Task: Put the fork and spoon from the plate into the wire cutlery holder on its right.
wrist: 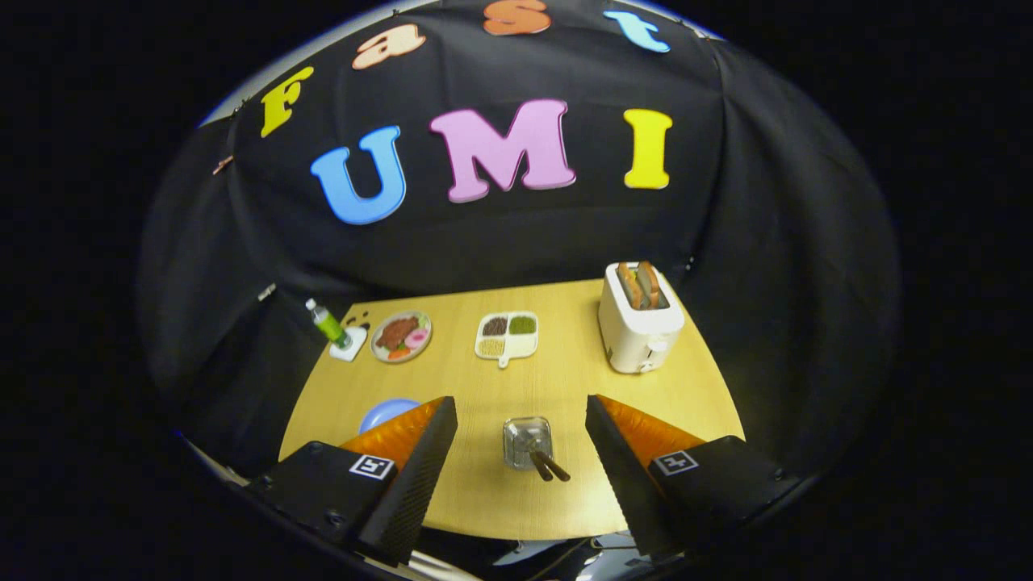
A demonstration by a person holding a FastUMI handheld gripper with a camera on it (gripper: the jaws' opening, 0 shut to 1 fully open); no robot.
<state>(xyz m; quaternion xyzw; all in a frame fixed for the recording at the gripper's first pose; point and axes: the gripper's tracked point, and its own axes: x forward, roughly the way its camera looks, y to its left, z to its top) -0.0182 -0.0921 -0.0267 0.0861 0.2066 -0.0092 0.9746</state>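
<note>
Hovering above the near edge of the wooden table (pixel 484 379), we hold the gripper (pixel 520 411) with its fingers spread wide apart and nothing between the pads. The wire cutlery holder (pixel 527 440) stands on the table in the gap between the fingers, a little ahead of them, and two brown handles (pixel 549 466) lean out of its mouth, tilted back toward us and slightly toward the right finger. We judge these to be the fork and spoon, though their heads are sunk in the holder and too small to tell apart. The blue plate (pixel 384 413) lies to the left of the holder, mostly hidden behind the left finger; whether anything lies on it we cannot tell. If both pieces are indeed in the holder, the task looks done, and any move we make next would be a straight lift away. Farther back stand a toaster (pixel 639 319), a divided tray (pixel 507 335), a food plate (pixel 400 336) and a small bottle (pixel 327 323).
</note>
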